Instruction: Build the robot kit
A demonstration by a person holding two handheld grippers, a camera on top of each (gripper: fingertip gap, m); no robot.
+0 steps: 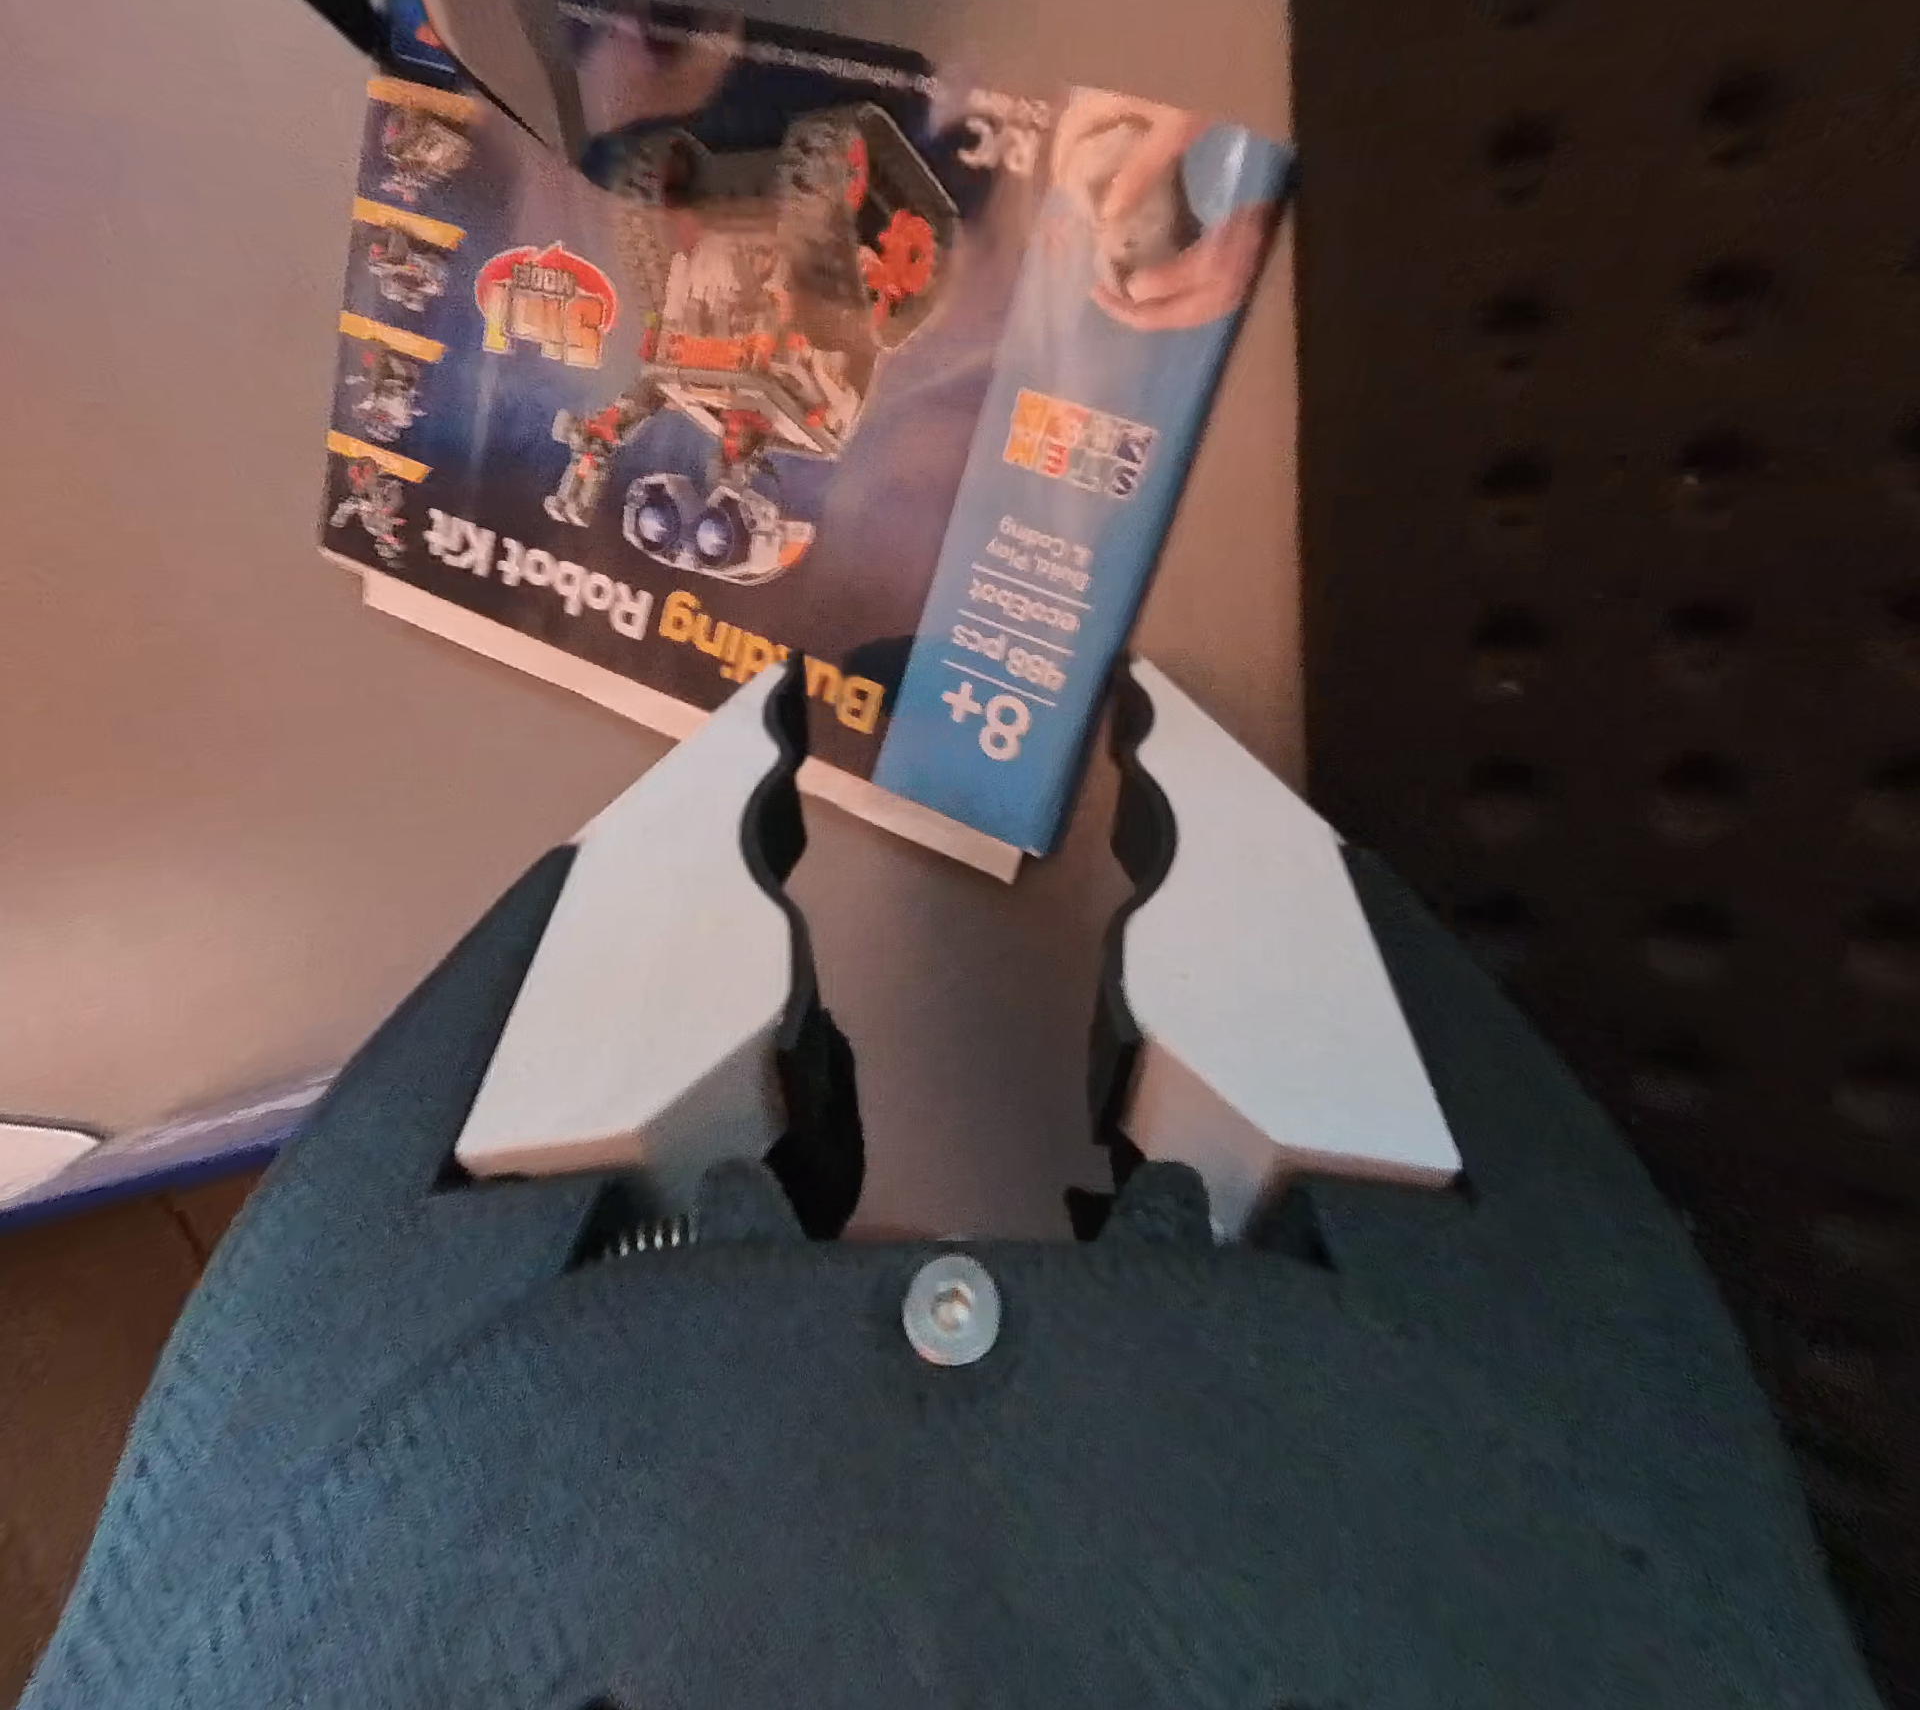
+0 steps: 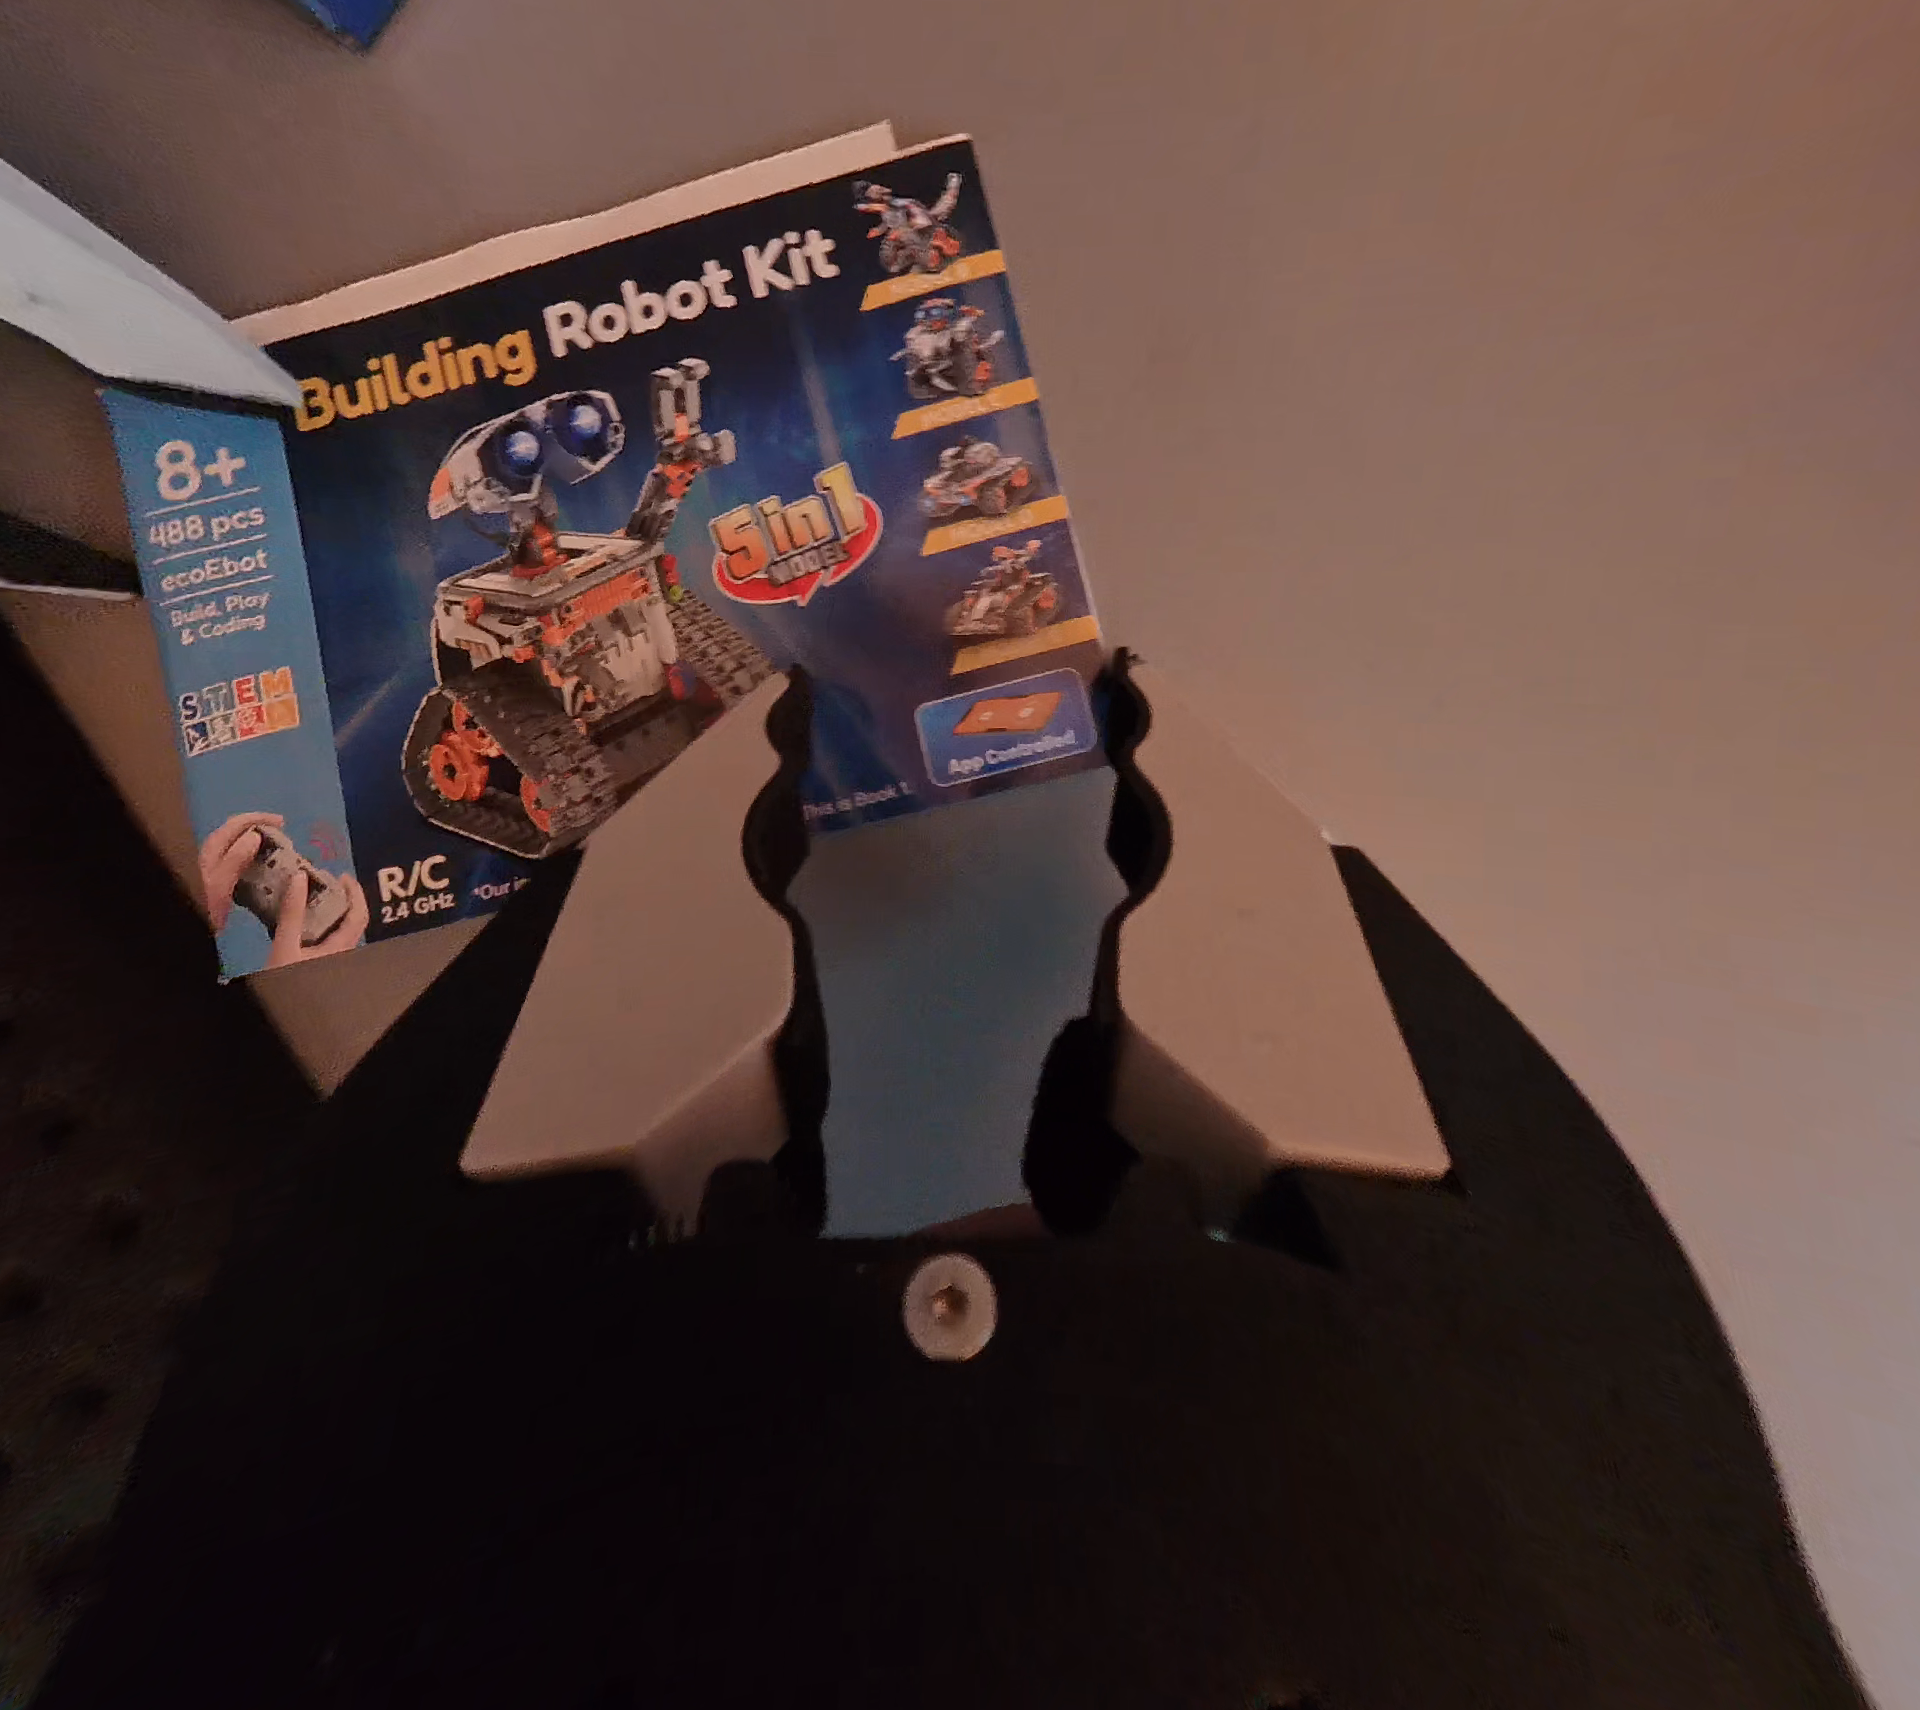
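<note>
From the left wrist view we look down along the left gripper (image 1: 951,704) at a booklet (image 1: 665,372) lying close ahead, upside down to us. From the right wrist view we look down along the right gripper (image 2: 956,704) at the same booklet (image 2: 623,538), upright, from its opposite side. Both views share the booklet and the grey table (image 1: 156,621) (image 2: 1455,310).

The left gripper (image 1: 951,704) has a dark teal textured body, pale grey wedge fingers (image 1: 665,964) with black wavy pads, a silver screw (image 1: 951,1326) behind them, and a small spring (image 1: 649,1236) at its left. The right gripper (image 2: 956,694) looks alike, its body in shadow.
</note>
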